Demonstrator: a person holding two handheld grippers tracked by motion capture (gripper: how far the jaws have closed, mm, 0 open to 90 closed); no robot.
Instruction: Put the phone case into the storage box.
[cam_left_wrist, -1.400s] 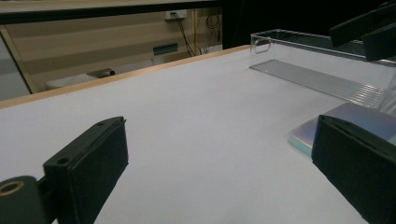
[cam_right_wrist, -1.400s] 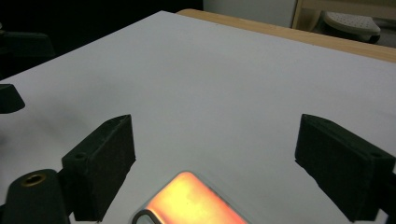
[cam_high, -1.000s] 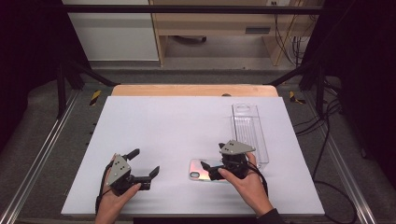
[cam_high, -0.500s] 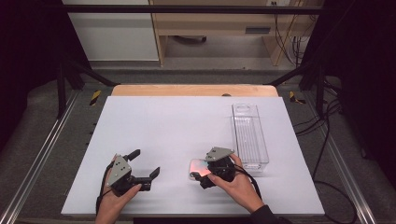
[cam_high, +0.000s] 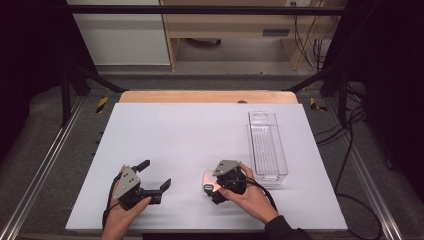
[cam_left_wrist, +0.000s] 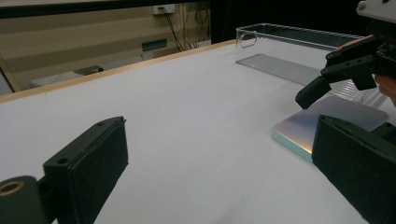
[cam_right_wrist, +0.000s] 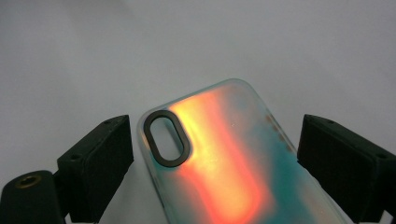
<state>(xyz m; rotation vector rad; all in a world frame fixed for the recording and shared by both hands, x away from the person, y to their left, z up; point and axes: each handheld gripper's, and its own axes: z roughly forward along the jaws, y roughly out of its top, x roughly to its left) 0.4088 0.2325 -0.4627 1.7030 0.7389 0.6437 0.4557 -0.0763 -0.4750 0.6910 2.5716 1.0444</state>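
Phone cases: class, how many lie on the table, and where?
1. The phone case lies flat on the white table near its front edge, between the open jaws of the right hand-held gripper, left of the clear bin.

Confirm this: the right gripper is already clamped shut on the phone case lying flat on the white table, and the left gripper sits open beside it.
Not quite. The right gripper is open: in the right gripper view its jaws stand apart on either side of the phone case, with gaps showing. The case does lie flat on the white table, and the left gripper is open beside it.
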